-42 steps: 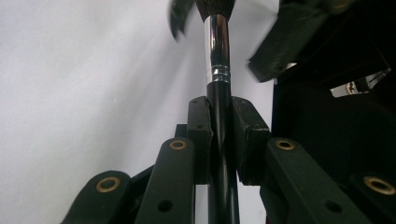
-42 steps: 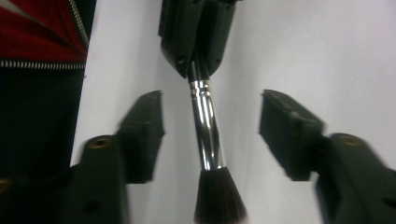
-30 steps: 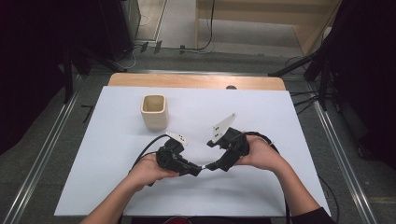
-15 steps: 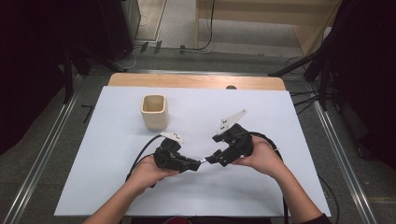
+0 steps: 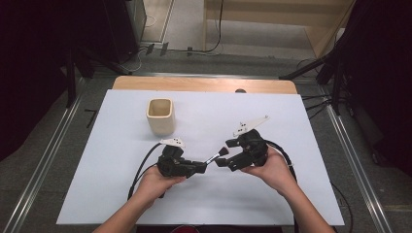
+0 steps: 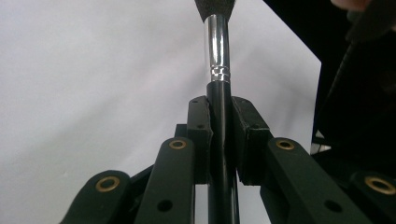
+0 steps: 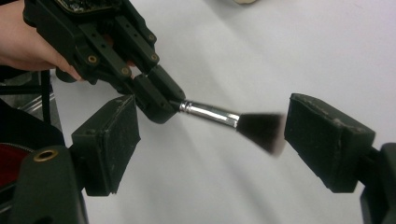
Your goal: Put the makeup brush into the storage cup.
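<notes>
The counter (image 5: 121,194) in front of you is covered by a white sheet, with a strip of bare wood showing along its far edge. A cream, square-sided cup (image 5: 160,115) stands upright on the far left part of the sheet, well apart from both of your hands.

Your two hands meet near the middle of the sheet, closer to your edge. Your left gripper (image 5: 203,166) lies low and points toward the right one, its cable looping back along your left forearm. Its fingers (image 6: 200,135) are clamped tight on the black handle of a makeup brush (image 7: 219,115), just below the bright metal ferrule, so the brush sticks straight out from the tips.

Your right gripper (image 7: 212,140) faces it from the right, raised a little off the sheet, with its grey plate angled upward. Its fingers (image 7: 327,135) stand wide apart. The dark bristle head of the brush sits in the gap between them, near the finger seen on the right in the right gripper view, but neither pad presses on it. The bristles look blurred in that view.
</notes>
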A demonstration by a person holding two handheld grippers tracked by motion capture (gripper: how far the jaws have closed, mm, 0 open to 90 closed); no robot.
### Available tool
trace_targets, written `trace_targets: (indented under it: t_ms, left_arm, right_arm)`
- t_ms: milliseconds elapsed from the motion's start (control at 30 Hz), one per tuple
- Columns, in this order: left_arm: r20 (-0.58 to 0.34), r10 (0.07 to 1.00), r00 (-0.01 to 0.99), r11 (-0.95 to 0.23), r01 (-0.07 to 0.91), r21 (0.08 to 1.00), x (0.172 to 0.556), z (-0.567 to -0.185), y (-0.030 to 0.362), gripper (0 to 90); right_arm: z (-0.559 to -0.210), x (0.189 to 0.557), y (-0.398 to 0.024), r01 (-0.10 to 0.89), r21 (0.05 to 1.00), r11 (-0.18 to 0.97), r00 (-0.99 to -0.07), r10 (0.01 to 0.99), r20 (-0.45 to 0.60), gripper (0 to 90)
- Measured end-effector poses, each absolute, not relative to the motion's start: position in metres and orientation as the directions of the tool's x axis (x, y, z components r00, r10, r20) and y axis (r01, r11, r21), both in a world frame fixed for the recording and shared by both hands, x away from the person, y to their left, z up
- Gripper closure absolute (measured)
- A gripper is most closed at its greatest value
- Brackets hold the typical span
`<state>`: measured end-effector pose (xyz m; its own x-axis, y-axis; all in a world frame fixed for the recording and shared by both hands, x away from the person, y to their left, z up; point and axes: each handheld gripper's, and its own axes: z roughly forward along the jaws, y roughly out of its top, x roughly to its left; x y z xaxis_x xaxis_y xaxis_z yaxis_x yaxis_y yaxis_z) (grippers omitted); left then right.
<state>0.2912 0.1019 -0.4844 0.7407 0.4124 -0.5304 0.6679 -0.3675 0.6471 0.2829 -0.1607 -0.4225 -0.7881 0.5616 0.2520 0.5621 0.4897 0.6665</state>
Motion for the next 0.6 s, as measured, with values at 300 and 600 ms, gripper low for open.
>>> trace_targets:
  t_ms: [300, 600]
  left_arm:
    - [-0.555, 0.428, 0.713, -0.297, 0.691, 0.659, 0.283, -0.486, 0.1, 79.2]
    - [-0.583, 0.455, 0.673, -0.203, 0.716, 0.668, 0.273, -0.493, 0.101, 79.2]
  right_arm:
    - [-0.427, 0.266, -0.163, 0.593, 0.683, 0.426, -0.743, 0.615, 0.262, 19.9]
    - [-0.429, 0.25, -0.163, 0.605, 0.705, 0.369, -0.707, 0.657, 0.262, 20.3]
